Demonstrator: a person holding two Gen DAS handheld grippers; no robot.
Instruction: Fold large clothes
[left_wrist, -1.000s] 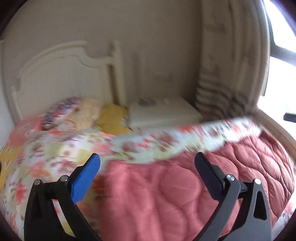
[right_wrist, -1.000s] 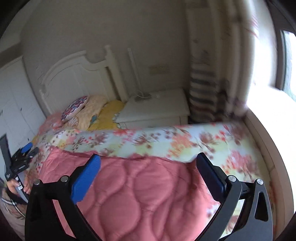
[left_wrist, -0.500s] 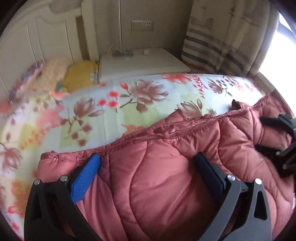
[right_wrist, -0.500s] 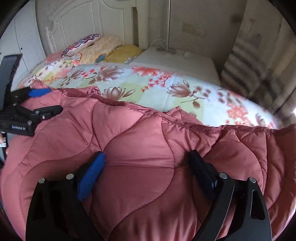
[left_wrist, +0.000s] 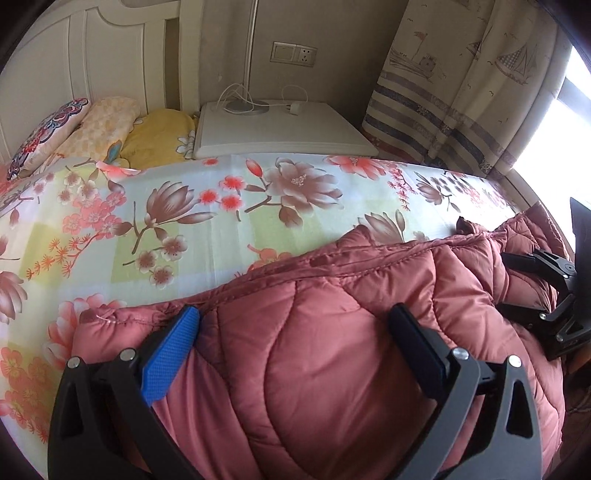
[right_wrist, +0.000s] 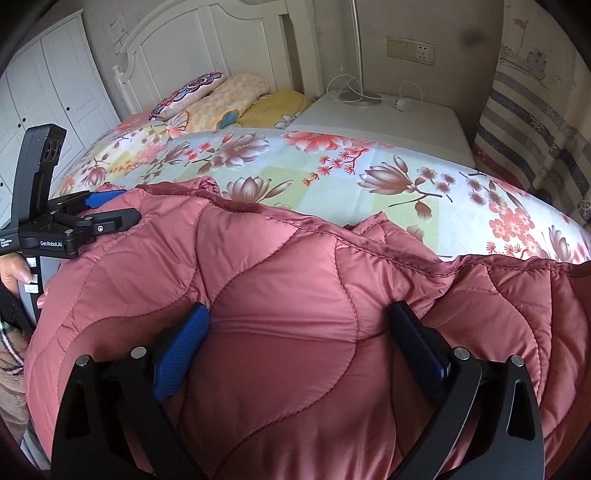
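Observation:
A large pink quilted padded coat (left_wrist: 332, 350) lies bunched on the near edge of a bed with a floral sheet (left_wrist: 184, 221). It also fills the right wrist view (right_wrist: 277, 295). My left gripper (left_wrist: 295, 332) is wide open, its fingers pressed into the coat on either side of a puffy panel. My right gripper (right_wrist: 299, 325) is also wide open, fingers sunk into the padding. The right gripper shows at the right edge of the left view (left_wrist: 546, 295); the left gripper shows at the left edge of the right view (right_wrist: 85, 218).
Pillows (left_wrist: 92, 129) lie against a white headboard (right_wrist: 221, 55). A white nightstand (left_wrist: 280, 125) with a lamp base and cables stands beyond the bed. A striped curtain (left_wrist: 461, 110) hangs at the right by a bright window. White wardrobe doors (right_wrist: 48, 92) stand at the left.
Both grippers have come down from above the bed onto the coat and pushed their open fingers into its padding. The coat has bunched up toward the near edge.

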